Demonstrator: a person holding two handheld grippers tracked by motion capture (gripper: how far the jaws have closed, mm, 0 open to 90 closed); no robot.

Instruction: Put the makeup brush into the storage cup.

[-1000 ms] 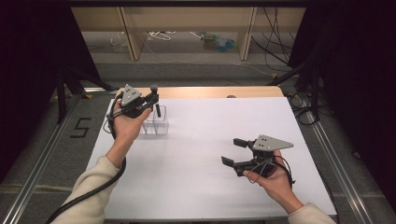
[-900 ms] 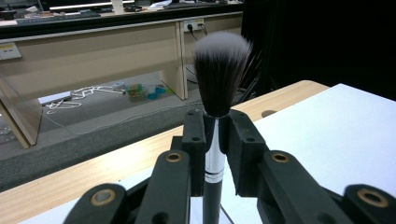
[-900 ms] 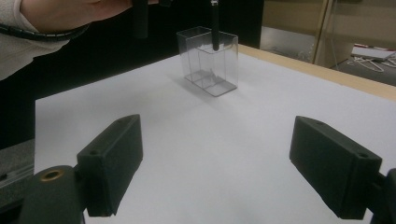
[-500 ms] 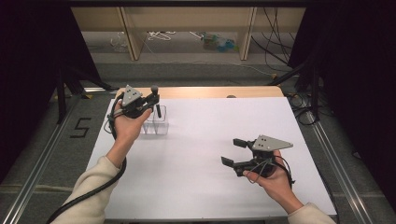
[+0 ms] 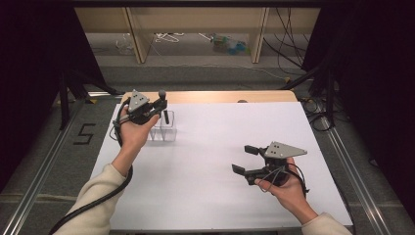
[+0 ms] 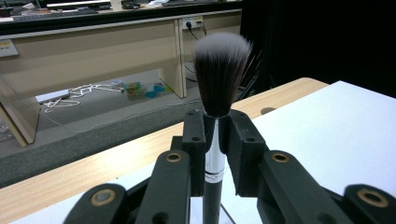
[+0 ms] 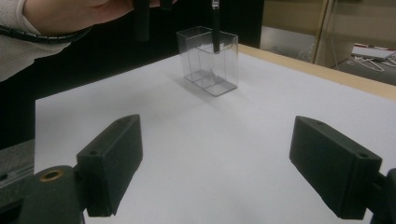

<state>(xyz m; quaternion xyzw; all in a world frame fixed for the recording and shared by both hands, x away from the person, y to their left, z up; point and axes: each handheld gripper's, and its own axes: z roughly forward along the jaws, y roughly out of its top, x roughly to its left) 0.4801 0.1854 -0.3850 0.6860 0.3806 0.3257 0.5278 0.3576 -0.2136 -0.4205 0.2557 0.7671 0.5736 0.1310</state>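
A makeup brush (image 6: pixel 219 70) with a dark, white-tipped head and black handle stands upright between the jaws of my left gripper (image 6: pixel 217 135), which is shut on its silver collar. In the high view the left gripper (image 5: pixel 161 105) holds the brush (image 5: pixel 166 116) over a clear plastic box (image 5: pixel 164 132) at the table's far left. The handle's lower end (image 7: pixel 215 28) reaches the open top of the clear box (image 7: pixel 210 60), which has compartments inside. My right gripper (image 5: pixel 244 159) rests low at the near right, open with nothing between its jaws (image 7: pixel 219 163).
A white sheet (image 5: pixel 220 147) covers the table, with a wooden strip (image 5: pixel 220 96) along its far edge. Beyond lie grey floor, wooden shelf legs and loose cables. Dark curtains stand on both sides.
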